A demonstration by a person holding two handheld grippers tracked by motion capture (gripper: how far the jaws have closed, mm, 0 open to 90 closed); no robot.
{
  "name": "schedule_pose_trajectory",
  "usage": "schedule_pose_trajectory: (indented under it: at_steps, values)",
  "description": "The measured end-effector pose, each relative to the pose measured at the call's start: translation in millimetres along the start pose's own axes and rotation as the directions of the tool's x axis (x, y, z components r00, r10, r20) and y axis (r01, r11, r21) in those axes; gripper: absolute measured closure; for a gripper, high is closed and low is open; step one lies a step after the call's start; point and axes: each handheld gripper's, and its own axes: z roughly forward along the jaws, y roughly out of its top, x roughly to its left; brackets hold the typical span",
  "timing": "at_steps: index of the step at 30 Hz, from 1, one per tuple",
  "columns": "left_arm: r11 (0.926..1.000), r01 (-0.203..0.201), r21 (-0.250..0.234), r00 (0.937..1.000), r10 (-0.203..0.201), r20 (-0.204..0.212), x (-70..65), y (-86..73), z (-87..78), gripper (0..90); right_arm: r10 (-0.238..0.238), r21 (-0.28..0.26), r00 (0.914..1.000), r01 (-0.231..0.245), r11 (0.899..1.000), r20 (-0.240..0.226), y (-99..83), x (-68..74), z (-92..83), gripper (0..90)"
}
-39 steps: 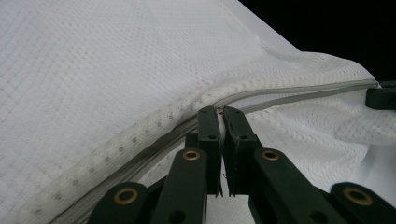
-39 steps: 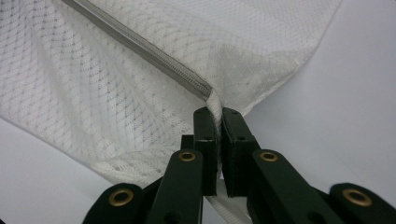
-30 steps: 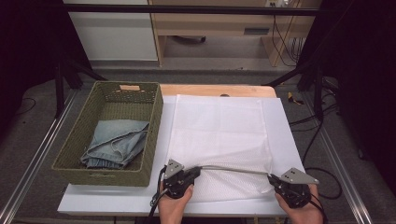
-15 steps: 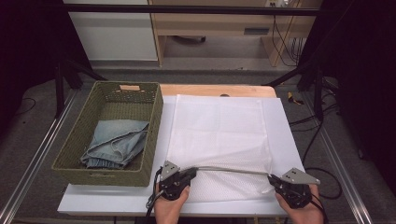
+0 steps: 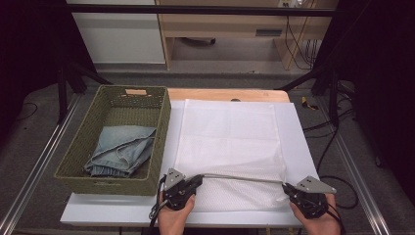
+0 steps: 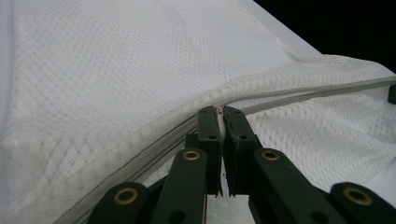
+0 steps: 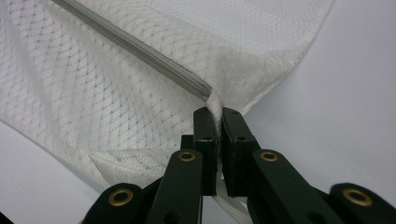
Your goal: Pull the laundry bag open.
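Observation:
A white mesh laundry bag (image 5: 230, 142) lies flat on the white table, its grey zipper (image 5: 242, 178) running along the near edge. My left gripper (image 5: 197, 180) is shut on the bag's zipper edge at the near left; in the left gripper view the jaws (image 6: 220, 116) pinch the seam beside the zipper (image 6: 299, 95). My right gripper (image 5: 287, 188) is shut on the near right corner of the bag; in the right gripper view the jaws (image 7: 218, 117) clamp the fabric (image 7: 116, 107) just past the end of the zipper (image 7: 140, 53). The zipper edge is lifted slightly and pulled taut between the two.
A green woven basket (image 5: 161, 127) stands left of the bag with folded blue jeans (image 5: 122, 149) inside. The white board (image 5: 298, 132) ends close to my hands at the near edge. A wooden table strip (image 5: 225, 94) shows at the far side.
My left gripper has shifted slightly left and toward me, keeping its hold on the zipper edge. The right gripper has stayed put.

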Motion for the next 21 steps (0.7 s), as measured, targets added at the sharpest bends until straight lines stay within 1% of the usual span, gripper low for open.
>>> schedule_pose_trajectory:
  at_steps: [4, 8, 12, 15, 17, 19, 21]
  values:
    - [1.0000, 0.004, -0.002, 1.0000, -0.004, 0.008, 0.7, -1.7, -2.0, 86.6, -0.006, 0.006, 1.0000, 0.006, 1.000, 0.006, -0.2, -0.3, 0.1, 85.9]
    - [1.0000, -0.003, 0.000, 1.0000, 0.003, 0.003, 0.0, -0.3, -2.6, 86.6, -0.003, 0.012, 1.0000, 0.003, 1.000, 0.009, -2.0, -1.7, 0.3, 85.9]
    - [0.9997, -0.023, 0.012, 0.9995, 0.023, -0.023, -1.0, 2.9, -3.1, 86.6, -0.002, 0.015, 1.0000, 0.002, 1.000, 0.004, -2.7, -3.2, 1.4, 85.9]
    - [0.9994, -0.034, 0.008, 0.9983, 0.035, -0.047, -1.9, 5.4, -5.3, 86.6, 0.001, 0.014, 1.0000, -0.001, 1.000, 0.005, -3.5, -4.6, 1.8, 85.9]
    - [0.9994, -0.035, 0.005, 0.9980, 0.035, -0.053, -1.8, 6.4, -6.6, 86.6, -0.005, 0.014, 0.9999, 0.005, 1.000, 0.011, -4.4, -6.2, 1.3, 85.9]
    - [0.9991, -0.041, 0.012, 0.9970, 0.042, -0.065, -1.9, 5.9, -8.1, 86.6, 0.004, 0.017, 0.9999, -0.004, 1.000, 0.013, -5.1, -7.5, 0.5, 85.9]
    - [0.9994, -0.033, 0.009, 0.9971, 0.033, -0.069, -1.5, 4.3, -11.2, 86.6, -0.002, 0.016, 0.9999, 0.001, 1.000, 0.014, -5.6, -8.5, -0.1, 85.9]
